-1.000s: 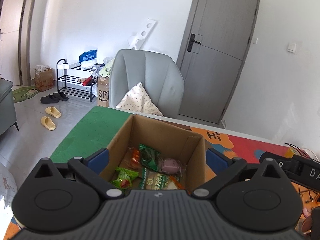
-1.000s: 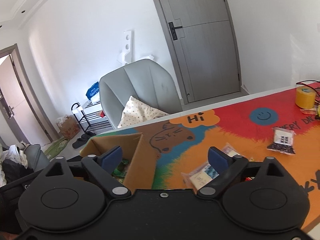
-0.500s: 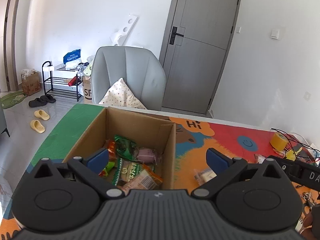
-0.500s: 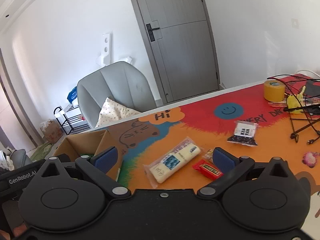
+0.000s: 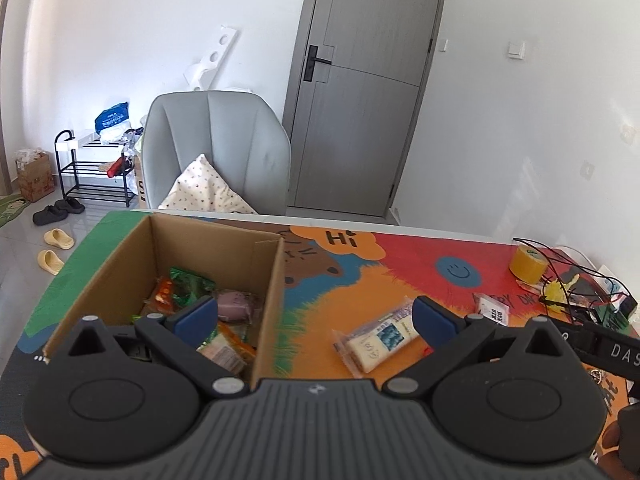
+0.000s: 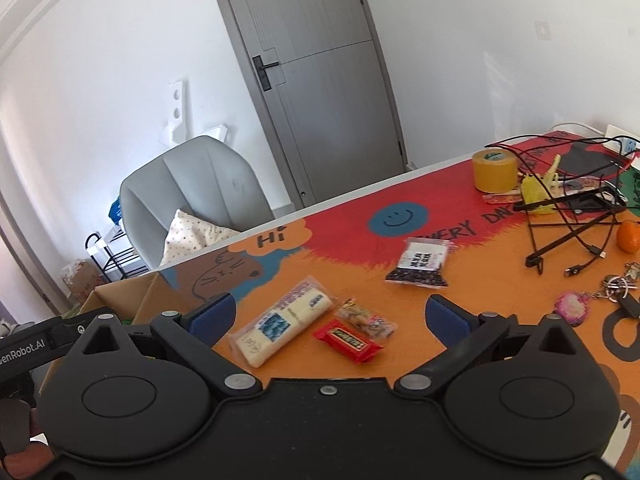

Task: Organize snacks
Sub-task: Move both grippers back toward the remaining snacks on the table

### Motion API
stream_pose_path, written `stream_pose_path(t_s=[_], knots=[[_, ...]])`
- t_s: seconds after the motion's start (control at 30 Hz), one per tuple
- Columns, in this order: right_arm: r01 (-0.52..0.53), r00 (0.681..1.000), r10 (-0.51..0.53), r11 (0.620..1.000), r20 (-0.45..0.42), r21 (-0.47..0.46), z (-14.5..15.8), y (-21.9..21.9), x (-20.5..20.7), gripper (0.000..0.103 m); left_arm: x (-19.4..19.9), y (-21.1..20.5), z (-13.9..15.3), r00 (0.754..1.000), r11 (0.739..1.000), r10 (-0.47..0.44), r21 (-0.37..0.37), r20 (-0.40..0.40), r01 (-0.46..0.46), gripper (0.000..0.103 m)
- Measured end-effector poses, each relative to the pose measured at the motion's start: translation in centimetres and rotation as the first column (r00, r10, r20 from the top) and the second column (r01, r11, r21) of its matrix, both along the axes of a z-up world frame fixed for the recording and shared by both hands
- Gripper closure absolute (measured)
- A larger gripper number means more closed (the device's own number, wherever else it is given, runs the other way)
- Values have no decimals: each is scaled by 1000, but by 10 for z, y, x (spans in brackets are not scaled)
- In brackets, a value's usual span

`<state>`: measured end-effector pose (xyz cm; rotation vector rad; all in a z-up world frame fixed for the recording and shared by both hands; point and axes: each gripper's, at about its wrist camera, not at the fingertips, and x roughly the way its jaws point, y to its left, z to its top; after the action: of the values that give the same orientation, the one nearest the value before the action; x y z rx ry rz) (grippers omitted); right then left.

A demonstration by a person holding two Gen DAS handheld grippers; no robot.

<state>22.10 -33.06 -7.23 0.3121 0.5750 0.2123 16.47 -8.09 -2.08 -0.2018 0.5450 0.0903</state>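
Observation:
An open cardboard box (image 5: 128, 264) stands at the table's left and holds several snack packets (image 5: 188, 284). It also shows in the right wrist view (image 6: 120, 300). On the colourful mat lie a long white cracker pack (image 6: 284, 326) (image 5: 380, 340), a red bar (image 6: 346, 340), a small clear snack packet (image 6: 364, 320) and a dark packet with a white label (image 6: 422, 266). My left gripper (image 5: 316, 320) is open and empty above the box's right wall. My right gripper (image 6: 328, 314) is open and empty above the cracker pack and the red bar.
A yellow tape roll (image 6: 494, 170), black cables and a wire stand (image 6: 572, 216), an orange (image 6: 630, 236) and keys (image 6: 616, 292) crowd the table's right side. A grey chair (image 5: 216, 148) with a cushion stands behind the table.
Both grippers have swung to the right, away from the box and toward the loose snacks on the mat. Both stay open and empty.

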Motion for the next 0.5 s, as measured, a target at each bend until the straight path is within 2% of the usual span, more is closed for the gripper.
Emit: stream_pose_path(t_s=[0.37, 0.5], knots=[[40, 999, -40, 999, -26, -2, -16, -24, 8, 1, 19, -25, -12, 998, 998, -56, -6, -23, 56, 0], [28, 999, -28, 1000, -29, -6, -21, -28, 14, 9, 29, -33, -19, 997, 998, -68, -1, -38, 68, 0]])
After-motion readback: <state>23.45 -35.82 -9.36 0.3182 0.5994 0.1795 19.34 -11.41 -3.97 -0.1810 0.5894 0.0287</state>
